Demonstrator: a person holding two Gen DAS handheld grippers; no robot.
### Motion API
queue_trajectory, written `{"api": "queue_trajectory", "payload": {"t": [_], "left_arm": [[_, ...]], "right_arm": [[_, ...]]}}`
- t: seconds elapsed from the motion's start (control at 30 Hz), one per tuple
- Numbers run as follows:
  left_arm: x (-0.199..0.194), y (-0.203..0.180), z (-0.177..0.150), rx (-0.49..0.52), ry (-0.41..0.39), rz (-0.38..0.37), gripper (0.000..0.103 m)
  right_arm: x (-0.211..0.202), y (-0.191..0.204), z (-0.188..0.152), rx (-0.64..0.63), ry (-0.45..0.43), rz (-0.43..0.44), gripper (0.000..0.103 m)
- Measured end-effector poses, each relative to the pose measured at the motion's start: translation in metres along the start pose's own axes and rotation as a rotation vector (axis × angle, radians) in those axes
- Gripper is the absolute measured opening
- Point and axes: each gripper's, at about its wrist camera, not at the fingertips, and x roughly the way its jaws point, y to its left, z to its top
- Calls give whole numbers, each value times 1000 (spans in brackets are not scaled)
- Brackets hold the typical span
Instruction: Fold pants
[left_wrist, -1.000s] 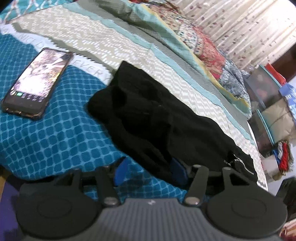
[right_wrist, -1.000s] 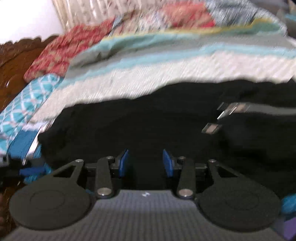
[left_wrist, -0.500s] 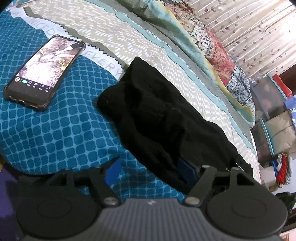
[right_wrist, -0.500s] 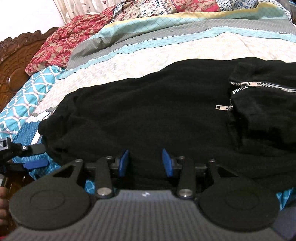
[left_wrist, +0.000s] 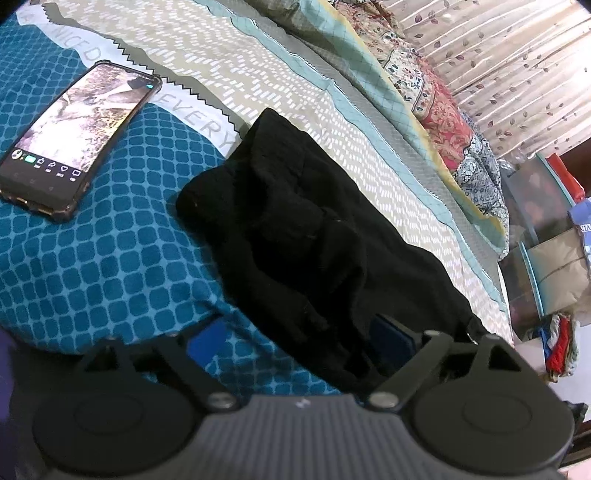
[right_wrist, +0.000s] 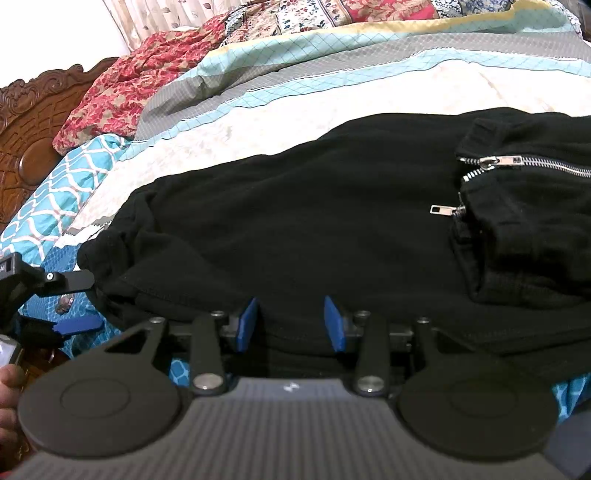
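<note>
Left wrist view shows the left gripper (left_wrist: 299, 341) with its fingers opening, wider than a second ago, letting go of the black pants (left_wrist: 314, 236) lying on the bed (left_wrist: 110, 258) beside the phone (left_wrist: 74, 136), so that fold looks laid down. The right gripper (right_wrist: 291, 325), angled down at the pants' near edge, has its fingers part-closed on a fold of the cloth

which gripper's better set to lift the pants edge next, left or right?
Right, probably. Right gripper has the black pants hem bunched between its jaws. Left gripper sits at the end, jaws opening wide, fabric only at one side.
</note>
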Motion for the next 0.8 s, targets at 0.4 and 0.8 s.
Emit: {"api": "queue_trajectory", "payload": {"t": [0.4,0.8], "left_arm": [[4,-4,2,11,4,4,92],[6,-1,1,17,7,8,93]], "right_arm": [[-1,-3,0,2,1,7,43],[-2,-5,0,7,0,12,44]]}}
